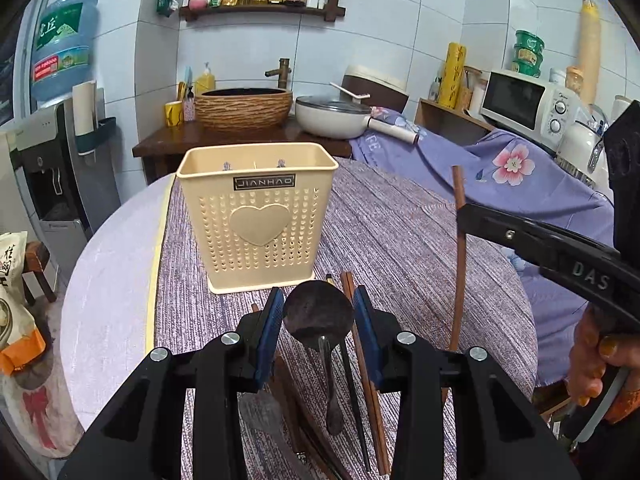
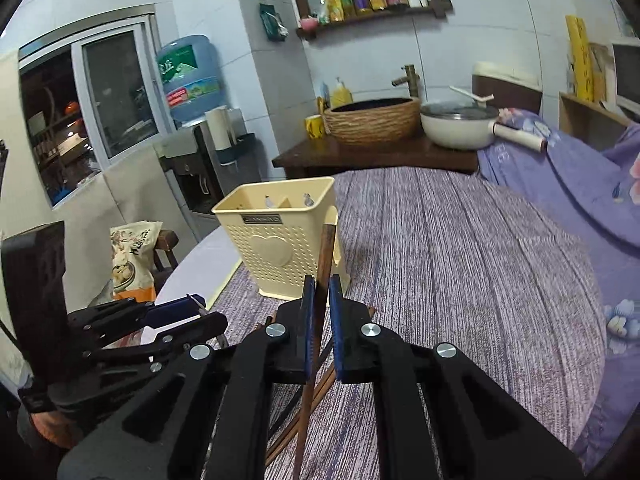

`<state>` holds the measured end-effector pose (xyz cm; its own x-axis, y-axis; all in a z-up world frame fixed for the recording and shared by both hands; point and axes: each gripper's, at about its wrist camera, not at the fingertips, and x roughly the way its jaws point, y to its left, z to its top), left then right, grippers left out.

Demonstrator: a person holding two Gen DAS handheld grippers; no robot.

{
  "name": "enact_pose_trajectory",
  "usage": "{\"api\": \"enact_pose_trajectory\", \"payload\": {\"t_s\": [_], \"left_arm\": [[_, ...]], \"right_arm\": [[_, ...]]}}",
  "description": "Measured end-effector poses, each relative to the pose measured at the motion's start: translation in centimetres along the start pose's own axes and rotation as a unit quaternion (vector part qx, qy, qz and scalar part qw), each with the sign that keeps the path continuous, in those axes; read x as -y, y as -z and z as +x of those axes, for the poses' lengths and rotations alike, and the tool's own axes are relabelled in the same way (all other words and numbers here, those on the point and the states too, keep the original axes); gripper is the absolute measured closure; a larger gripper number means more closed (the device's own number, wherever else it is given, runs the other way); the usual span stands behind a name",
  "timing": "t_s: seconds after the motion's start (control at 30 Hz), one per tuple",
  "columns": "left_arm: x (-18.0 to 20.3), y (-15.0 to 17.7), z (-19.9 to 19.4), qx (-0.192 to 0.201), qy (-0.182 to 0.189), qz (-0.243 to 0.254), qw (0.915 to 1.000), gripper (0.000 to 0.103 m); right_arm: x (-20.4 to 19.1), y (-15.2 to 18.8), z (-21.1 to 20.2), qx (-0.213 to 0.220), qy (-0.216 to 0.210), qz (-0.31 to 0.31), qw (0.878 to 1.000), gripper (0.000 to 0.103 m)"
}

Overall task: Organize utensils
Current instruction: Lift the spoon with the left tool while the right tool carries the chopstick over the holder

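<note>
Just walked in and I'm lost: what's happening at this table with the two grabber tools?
A person is sorting utensils into the cream holder, which stands upright on the striped cloth. The right gripper is shut on a brown chopstick, lifted clear of the table. The left gripper has a metal spoon between its pads. More chopsticks lie on the cloth below. Nothing shows in the holder yet.

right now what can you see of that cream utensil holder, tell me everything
The cream perforated plastic utensil holder stands upright on the striped purple tablecloth, near the table's left edge. Its front wall has rows of small holes, a raised heart and a dark label reading JIANHAO; a flat base flares out below. A divider splits the inside, which looks empty. Nothing touches it but the cloth.
</note>
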<state>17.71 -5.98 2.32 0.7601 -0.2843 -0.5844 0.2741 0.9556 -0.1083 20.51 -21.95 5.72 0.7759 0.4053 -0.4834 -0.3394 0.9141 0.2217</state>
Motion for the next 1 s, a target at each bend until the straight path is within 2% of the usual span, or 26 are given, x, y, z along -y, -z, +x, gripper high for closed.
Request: {"api": "enact_pose_trajectory", "payload": {"t_s": [0.3, 0.67, 0.8, 1.0], "left_arm": [[-0.3, -0.1, -0.3, 0.006, 0.000, -0.003, 1.0000, 0.068], [-1.7, -2.0, -1.0, 0.023, 0.006, -0.017, 0.9996, 0.068], [-2.2, -3.6, -1.4, 0.032, 0.007, -0.020, 0.9993, 0.068], [-3.8, -8.3, -2.8, 0.068, 0.000, -0.033, 0.9972, 0.068]], "right_arm": [[-0.9, -0.3, -1.7, 0.004, -0.010, -0.012, 1.000, 0.095], [-2.3, -1.9, -2.9, 0.024, -0.018, -0.025, 0.999, 0.096], [-3.1, -3.4, -3.1, 0.038, -0.016, -0.033, 0.999, 0.096], [-4.5, -7.6, -3.1, 0.067, -0.018, -0.047, 0.996, 0.096]]}}
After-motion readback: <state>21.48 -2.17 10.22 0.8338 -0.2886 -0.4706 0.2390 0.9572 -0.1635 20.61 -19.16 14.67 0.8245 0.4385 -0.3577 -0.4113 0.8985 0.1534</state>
